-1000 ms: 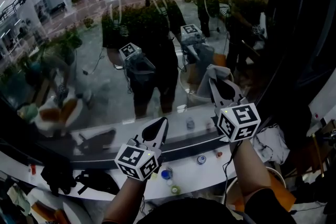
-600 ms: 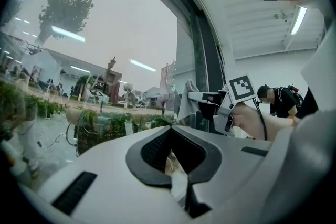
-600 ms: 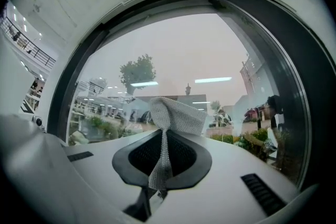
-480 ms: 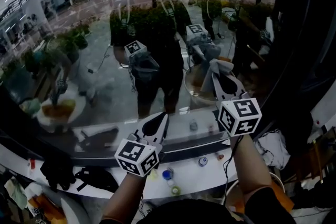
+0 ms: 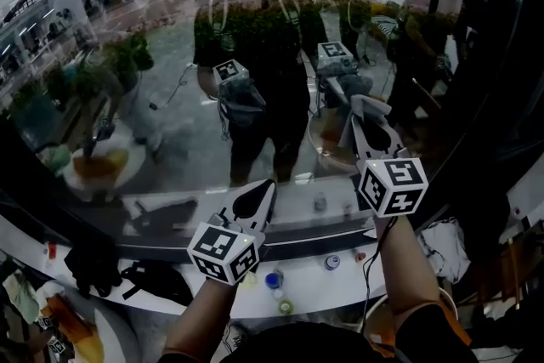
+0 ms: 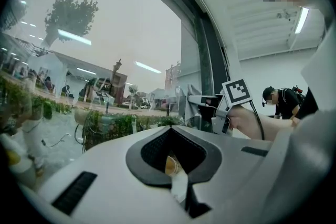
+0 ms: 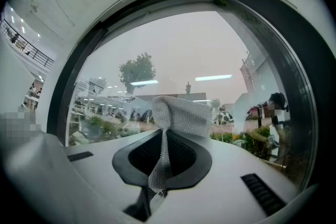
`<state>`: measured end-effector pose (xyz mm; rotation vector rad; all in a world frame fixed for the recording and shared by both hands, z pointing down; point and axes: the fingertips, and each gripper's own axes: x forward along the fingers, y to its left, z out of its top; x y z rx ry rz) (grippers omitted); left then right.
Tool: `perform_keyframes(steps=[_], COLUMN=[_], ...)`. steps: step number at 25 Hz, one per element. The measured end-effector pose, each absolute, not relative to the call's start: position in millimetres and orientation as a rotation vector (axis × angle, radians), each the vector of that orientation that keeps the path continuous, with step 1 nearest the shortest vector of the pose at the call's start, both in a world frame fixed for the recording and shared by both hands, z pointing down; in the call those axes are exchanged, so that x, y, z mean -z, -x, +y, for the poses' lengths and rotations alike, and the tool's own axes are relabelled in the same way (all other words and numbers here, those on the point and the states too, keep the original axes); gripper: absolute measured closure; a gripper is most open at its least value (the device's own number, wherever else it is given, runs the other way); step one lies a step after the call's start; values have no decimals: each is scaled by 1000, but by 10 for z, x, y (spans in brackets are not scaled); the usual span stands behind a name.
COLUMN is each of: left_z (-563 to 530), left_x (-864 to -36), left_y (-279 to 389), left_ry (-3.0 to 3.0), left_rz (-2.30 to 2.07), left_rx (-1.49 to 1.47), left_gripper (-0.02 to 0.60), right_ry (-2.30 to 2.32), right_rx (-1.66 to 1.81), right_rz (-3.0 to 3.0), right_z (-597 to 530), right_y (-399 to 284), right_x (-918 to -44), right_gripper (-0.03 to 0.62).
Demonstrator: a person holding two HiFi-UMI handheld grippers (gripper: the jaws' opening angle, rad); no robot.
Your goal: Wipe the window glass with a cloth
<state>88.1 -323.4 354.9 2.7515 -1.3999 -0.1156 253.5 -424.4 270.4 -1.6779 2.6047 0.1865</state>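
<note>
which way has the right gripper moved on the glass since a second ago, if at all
Yes, slightly: the right gripper, shut on the cloth, has slid up the glass, farther from the white sill below it.

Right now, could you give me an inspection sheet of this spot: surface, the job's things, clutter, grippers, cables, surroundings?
Surface: window glass, full of reflections; smears cannot be told.
Job's things: grey mesh cloth, bunched at the glass.
Clutter: small bottles on the white sill; dark bag at left.
Grippers: right gripper shut on the cloth; left gripper shut, empty, low by the sill.
Cables: thin dark cable by the right forearm.
Surroundings: dark window frame at right; plants and people in the glass.
</note>
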Motion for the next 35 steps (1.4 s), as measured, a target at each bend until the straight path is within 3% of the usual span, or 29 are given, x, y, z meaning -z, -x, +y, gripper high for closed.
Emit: perform_keyframes(steps=[11, 35], left_z=[-3118, -2544], left_x=[-3575, -3661], left_y=[-607, 1481], left_ry=[-2726, -2551], left_rz=[-1419, -1675], left_rx=[108, 135], left_gripper=[581, 581], right_ry=[1613, 1286], right_rx=[-172, -190], right_rz=[2641, 2817], right_z=[-4176, -3826], right_y=[-2105, 578], right_x=[-2686, -2639], right_gripper=[553, 553])
